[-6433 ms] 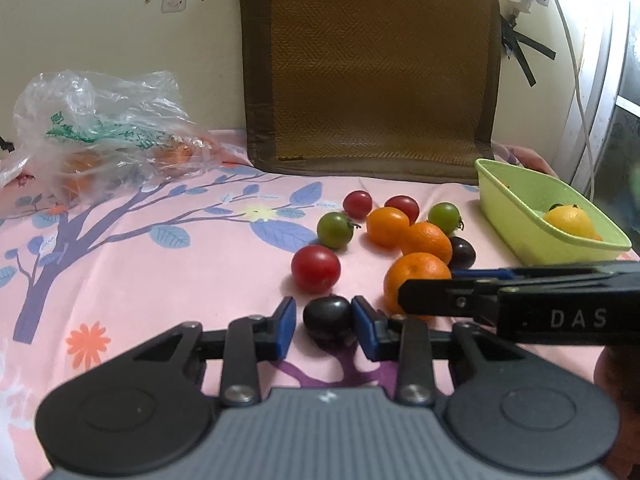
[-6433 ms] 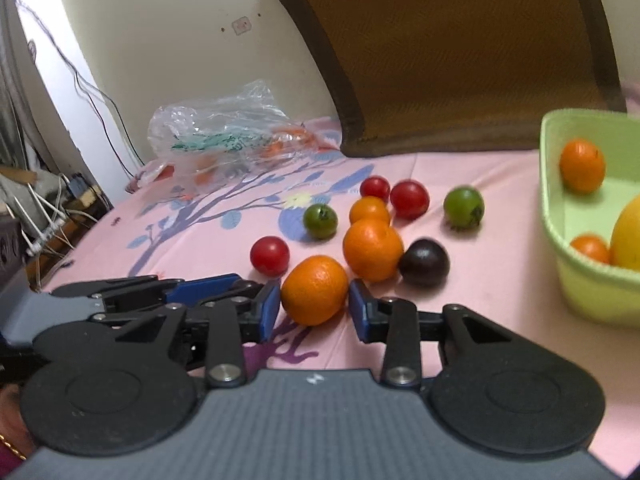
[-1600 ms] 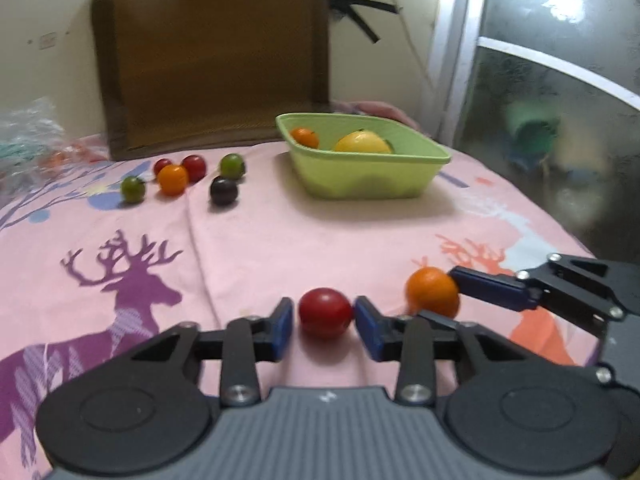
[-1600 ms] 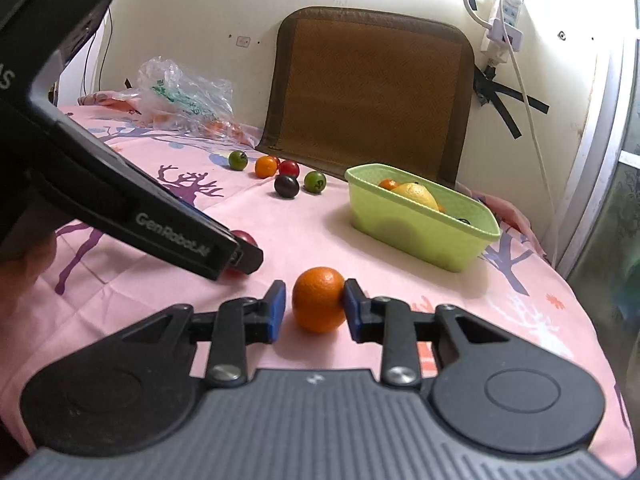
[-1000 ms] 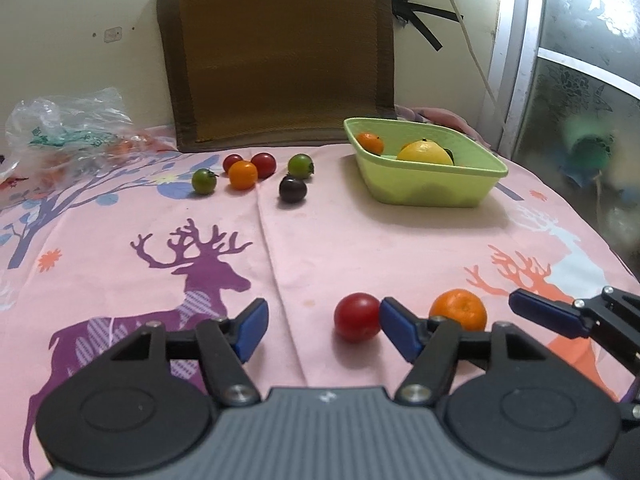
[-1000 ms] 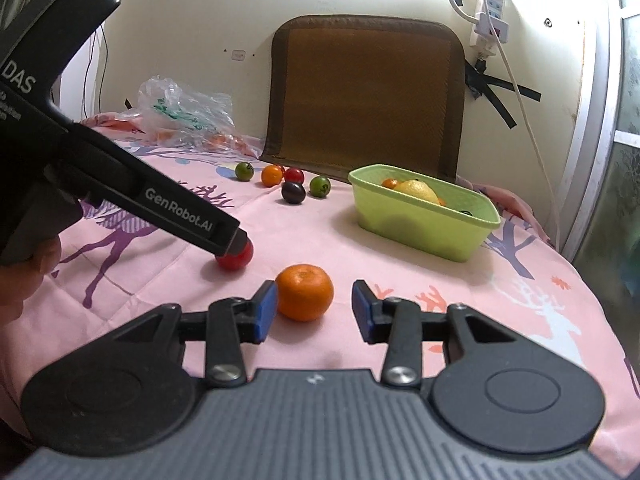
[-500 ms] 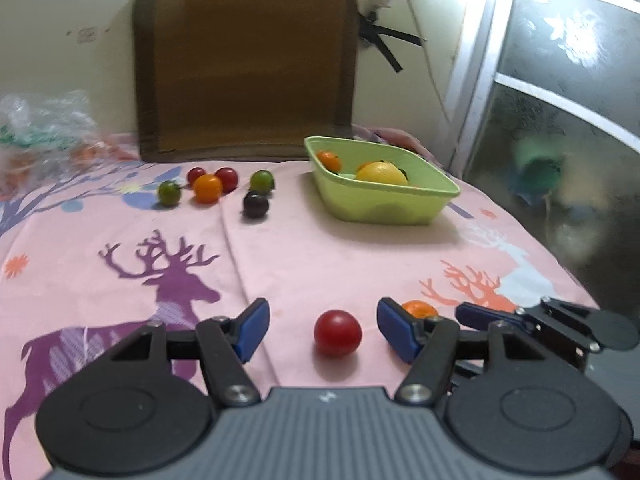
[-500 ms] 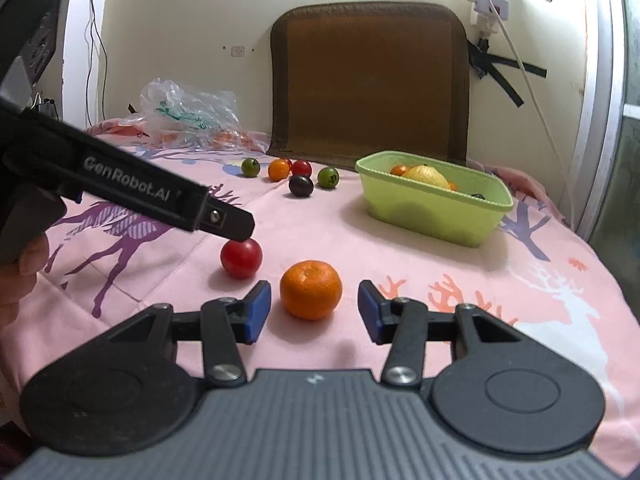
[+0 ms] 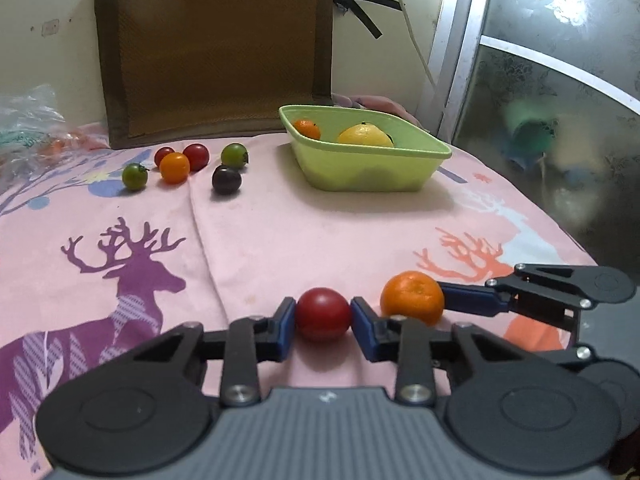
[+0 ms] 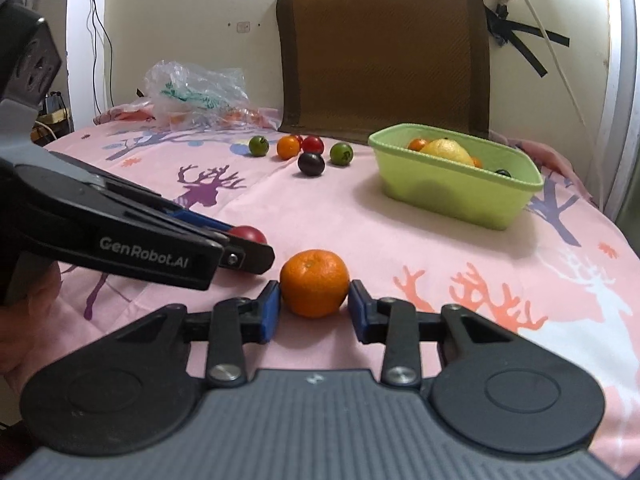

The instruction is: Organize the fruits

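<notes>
A red tomato (image 9: 323, 312) rests on the pink cloth, and my left gripper (image 9: 323, 322) is shut on it, both blue pads touching its sides. Just to its right lies an orange mandarin (image 10: 314, 282), with my right gripper (image 10: 315, 316) shut on it. The mandarin (image 9: 412, 298) also shows in the left wrist view, with a blue finger of the right gripper against its right side. In the right wrist view the left gripper's body hides most of the tomato (image 10: 249, 234). A green bowl (image 9: 360, 176) farther back holds a lemon (image 9: 365, 136) and a small orange (image 9: 307, 129).
Several small tomatoes, red, green, orange and dark purple (image 9: 226, 179), sit in a cluster left of the bowl (image 10: 452, 196). A brown cushion (image 10: 384, 48) leans on the wall behind. A crumpled plastic bag (image 10: 192, 88) lies at the back left. The table edge drops off at the right.
Half a second ago both grippers stood open around their fruits. Now each has shut, the left on the red tomato and the right on the mandarin.
</notes>
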Motion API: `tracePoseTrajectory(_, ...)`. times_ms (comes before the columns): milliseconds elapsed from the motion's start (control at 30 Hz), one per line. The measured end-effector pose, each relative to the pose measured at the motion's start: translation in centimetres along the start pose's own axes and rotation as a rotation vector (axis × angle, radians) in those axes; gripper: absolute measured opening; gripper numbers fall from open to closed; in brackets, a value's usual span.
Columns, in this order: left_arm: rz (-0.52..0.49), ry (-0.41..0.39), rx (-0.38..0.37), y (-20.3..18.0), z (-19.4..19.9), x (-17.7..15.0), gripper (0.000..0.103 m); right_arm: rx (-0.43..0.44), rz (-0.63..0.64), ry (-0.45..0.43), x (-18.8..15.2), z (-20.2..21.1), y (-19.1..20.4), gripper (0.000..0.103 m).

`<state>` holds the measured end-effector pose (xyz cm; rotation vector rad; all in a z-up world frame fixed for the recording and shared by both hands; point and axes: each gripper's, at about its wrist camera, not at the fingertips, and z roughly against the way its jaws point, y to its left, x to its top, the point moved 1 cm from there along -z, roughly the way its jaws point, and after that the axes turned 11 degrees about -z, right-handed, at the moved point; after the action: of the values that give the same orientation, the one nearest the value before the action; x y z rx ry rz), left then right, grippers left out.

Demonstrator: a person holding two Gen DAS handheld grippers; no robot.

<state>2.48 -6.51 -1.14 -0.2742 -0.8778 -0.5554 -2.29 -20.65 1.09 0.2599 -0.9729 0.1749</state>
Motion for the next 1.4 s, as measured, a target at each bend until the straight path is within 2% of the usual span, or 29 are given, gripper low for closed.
tracePoseTrajectory(133,-0.005,-0.042,-0.016,0.3,0.0,2.2,0.03,-0.011,-0.008,-0.068,1.4,0.5,-1.1,0.039)
tracePoseTrajectory(300,-0.036,-0.093,-0.026,0.7,-1.3,7.8,0.031,-0.038,-0.047,-0.158,5.1,-0.3,-3.9,0.039)
tracePoseTrajectory(400,-0.061,-0.113,-0.008,1.0,-3.6,11.2,0.031,-0.068,-0.1,-0.195,7.6,-1.8,-6.6,0.039)
tracePoseTrajectory(533,-0.004,-0.078,-0.037,2.8,-8.4,15.1,0.031,-0.104,-0.196,-0.175,10.2,-5.2,-10.6,0.039)
tracePoseTrajectory(700,0.047,-0.005,-0.065,4.5,-14.0,16.8,0.031,-0.154,-0.218,-0.137,11.3,-8.7,-13.2,0.04)
tracePoseTrajectory(833,0.042,0.023,-0.089,4.4,-16.4,16.8,0.031,-0.166,-0.216,-0.131,10.8,-9.9,-13.5,0.041)
tracePoseTrajectory(900,0.024,0.028,-0.085,4.0,-17.3,16.8,0.033,-0.173,-0.206,-0.145,11.0,-10.2,-13.7,0.049)
tracePoseTrajectory(967,0.032,0.024,-0.077,3.8,-17.7,16.7,0.041,-0.183,-0.204,-0.161,10.9,-10.1,-13.7,0.053)
tracePoseTrajectory(1000,0.032,0.017,-0.069,3.9,-17.7,16.7,0.048,-0.184,-0.204,-0.167,10.8,-10.1,-13.7,0.053)
tracePoseTrajectory(1133,0.05,-0.009,-0.048,4.2,-16.3,16.8,0.049,-0.186,-0.216,-0.198,10.6,-9.7,-13.6,0.053)
tracePoseTrajectory(1233,0.072,-0.094,-0.023,5.8,-12.5,16.6,0.049,-0.198,-0.231,-0.249,10.4,-8.7,-13.5,0.053)
tracePoseTrajectory(1300,0.103,-0.149,0.018,7.7,-9.3,15.6,0.052,-0.215,-0.237,-0.301,10.2,-7.6,-13.3,0.053)
tracePoseTrajectory(1400,0.154,-0.163,0.129,11.3,-5.5,12.7,0.052,-0.218,-0.259,-0.336,10.1,-6.5,-12.8,0.053)
